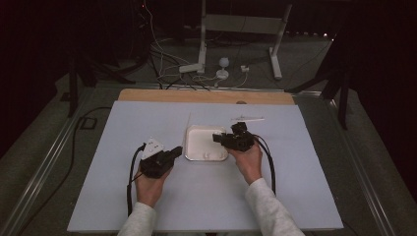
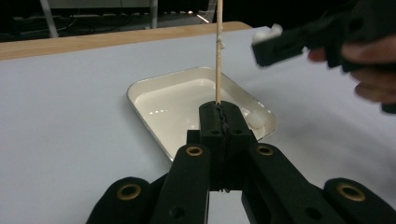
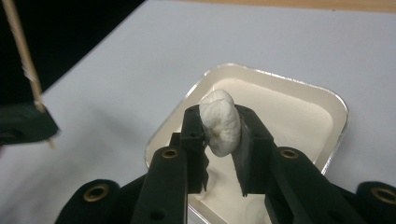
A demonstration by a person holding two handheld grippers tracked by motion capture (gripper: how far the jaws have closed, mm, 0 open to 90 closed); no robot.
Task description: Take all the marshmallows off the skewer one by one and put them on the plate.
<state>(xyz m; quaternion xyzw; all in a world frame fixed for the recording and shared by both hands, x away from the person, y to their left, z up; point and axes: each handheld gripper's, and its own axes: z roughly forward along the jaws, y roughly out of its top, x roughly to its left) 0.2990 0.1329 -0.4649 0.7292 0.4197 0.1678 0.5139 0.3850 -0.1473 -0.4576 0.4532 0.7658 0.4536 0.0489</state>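
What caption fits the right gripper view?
Right tool pinches a white marshmallow above the white tray.

A dim room with dark curtains point(image 1: 44, 44) around. Grey floor point(image 1: 319, 64) carries tangled white cables point(image 1: 162, 54) and a white stand point(image 1: 241, 24) beyond the pale counter point(image 1: 147, 206).

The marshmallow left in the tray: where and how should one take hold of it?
Grip the marshmallow across its rounded sides, coming from above. It lies in a corner of the tray, close to the raised rim, so a level approach looks blocked. It looks soft: squeeze lightly.
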